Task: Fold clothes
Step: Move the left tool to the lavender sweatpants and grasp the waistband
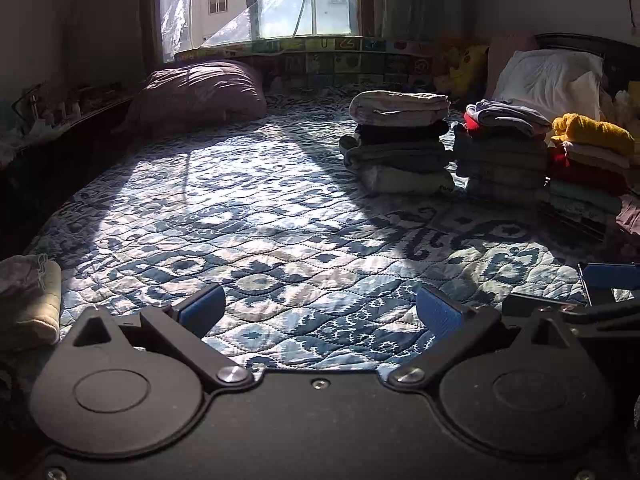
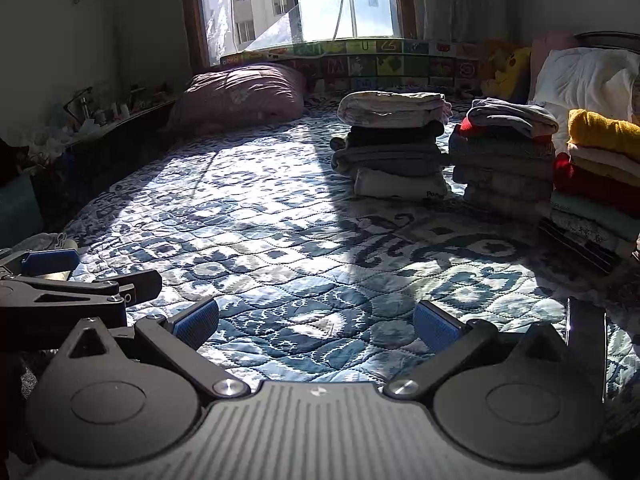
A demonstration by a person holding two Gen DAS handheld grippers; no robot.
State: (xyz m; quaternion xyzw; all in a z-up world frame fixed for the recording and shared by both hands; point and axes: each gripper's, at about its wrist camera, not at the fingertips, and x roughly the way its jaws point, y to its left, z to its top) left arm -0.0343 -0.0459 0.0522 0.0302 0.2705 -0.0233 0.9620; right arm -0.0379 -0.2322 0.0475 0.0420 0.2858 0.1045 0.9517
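Note:
Three stacks of folded clothes stand on the bed at the right: one topped by a pale garment [image 1: 400,108] [image 2: 394,109], one topped by a grey garment [image 1: 508,118] [image 2: 512,117], one topped by a yellow knit [image 1: 596,134] [image 2: 606,132]. My left gripper [image 1: 320,312] is open low over the blue patterned quilt [image 1: 260,200], nothing between its blue pads. My right gripper [image 2: 316,322] is also open over the quilt [image 2: 260,220] and holds nothing. A beige and grey bundle of cloth [image 1: 28,300] lies at the left gripper's left. The right gripper [image 1: 608,284] shows at the left view's right edge.
A purple pillow [image 1: 200,92] [image 2: 240,94] lies at the far left under the window. White pillows [image 1: 548,80] and a yellow plush toy [image 2: 508,66] sit at the headboard side. A cluttered shelf [image 2: 100,116] runs along the left wall. A dark phone [image 2: 586,344] lies by the right gripper.

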